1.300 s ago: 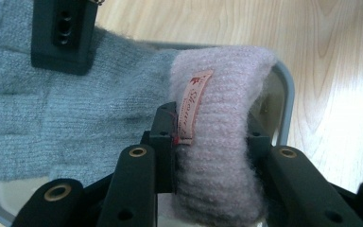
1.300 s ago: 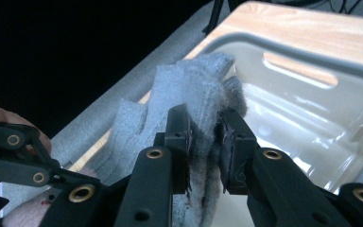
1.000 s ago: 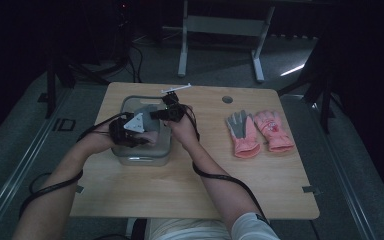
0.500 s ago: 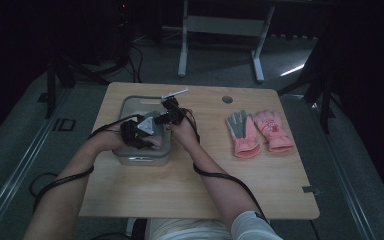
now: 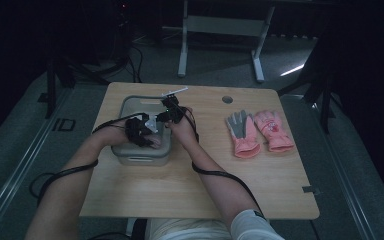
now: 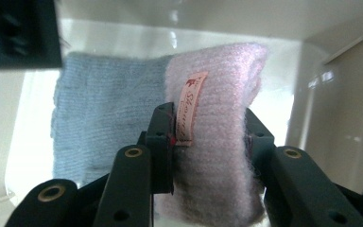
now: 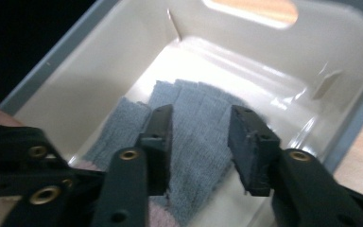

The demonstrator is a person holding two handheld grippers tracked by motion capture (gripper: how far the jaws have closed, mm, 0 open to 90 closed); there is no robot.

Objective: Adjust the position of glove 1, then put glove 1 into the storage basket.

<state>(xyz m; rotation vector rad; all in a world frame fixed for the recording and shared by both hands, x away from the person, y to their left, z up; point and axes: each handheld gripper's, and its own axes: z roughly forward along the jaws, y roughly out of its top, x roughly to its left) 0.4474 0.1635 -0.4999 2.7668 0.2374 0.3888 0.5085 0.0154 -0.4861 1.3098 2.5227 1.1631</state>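
At the left centre of the high view, both hands were down in the grey bin [image 5: 130, 159] on the worktop [image 5: 205, 185]. The left hand-held gripper [image 6: 210, 135] was clamped on a pink knitted piece [image 6: 217, 118], set beside the blue knitted piece [image 7: 194, 123] on the bin's floor. The right hand-held gripper [image 7: 201, 137] had just been opening, jaws apart with nothing between them, so the blue piece looked delivered. Two pink gloves [image 5: 257, 131] lay at centre right.

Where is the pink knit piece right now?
In the left gripper view, the pink knit piece is clamped in the left gripper inside the bin, beside the blue knit piece.
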